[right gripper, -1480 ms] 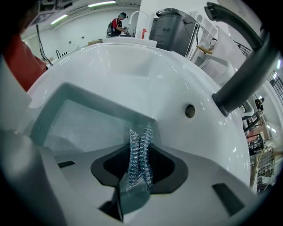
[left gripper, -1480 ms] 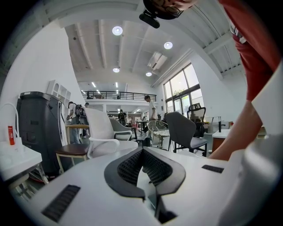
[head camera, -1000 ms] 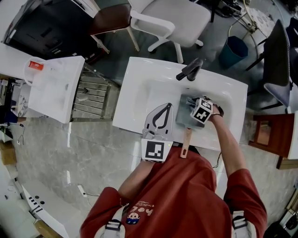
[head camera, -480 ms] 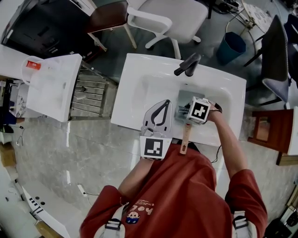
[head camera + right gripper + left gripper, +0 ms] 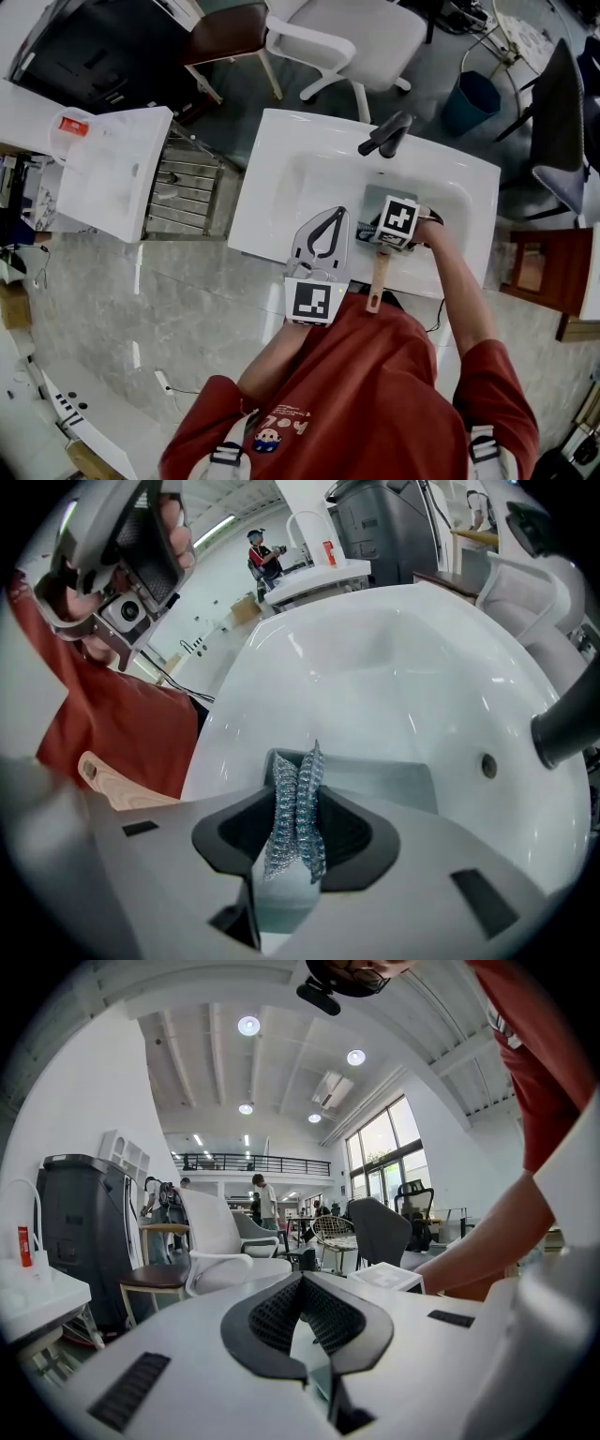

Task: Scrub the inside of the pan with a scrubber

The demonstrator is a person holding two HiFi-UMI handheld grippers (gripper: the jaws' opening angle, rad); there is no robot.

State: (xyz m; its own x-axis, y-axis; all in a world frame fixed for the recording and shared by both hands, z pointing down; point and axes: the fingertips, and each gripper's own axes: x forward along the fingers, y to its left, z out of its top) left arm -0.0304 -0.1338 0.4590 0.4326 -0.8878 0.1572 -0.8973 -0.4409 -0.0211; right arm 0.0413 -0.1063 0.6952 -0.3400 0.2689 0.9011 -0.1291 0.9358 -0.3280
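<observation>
- Right-hand gripper [image 5: 395, 227] first: I hold it low over the grey square metal pan [image 5: 374, 203], its marker cube facing up at me.
- Through the right gripper view, my right gripper [image 5: 298, 794] has its jaws clamped on a silvery steel-wool scrubber [image 5: 296, 810], squeezed into a narrow upright wad between the dark pads.
- The scrubber's upper end sticks out past the jaw tips, over the pan's near wall; I cannot tell whether it touches the pan's floor.
- The pan [image 5: 398, 777] sits inside the white ceramic sink basin [image 5: 281, 183], at its right half, just in front of the dark faucet [image 5: 385, 137].
- Its pale wooden handle [image 5: 378, 279] points back toward me, crossing the sink's front rim and ending against my red shirt.
- In the right gripper view the handle [image 5: 117, 787] shows at the left, and the faucet [image 5: 565, 727] pokes in from the right edge above the small overflow hole [image 5: 487, 765].
- My left gripper [image 5: 325, 234] lies over the sink's front rim, just left of the pan and apart from it.
- From the left gripper view, my left gripper [image 5: 301, 1283] has its jaw tips pressed together with nothing between them, and it faces out toward the room rather than the pan.
- A white office chair [image 5: 352, 36] stands beyond the sink.
</observation>
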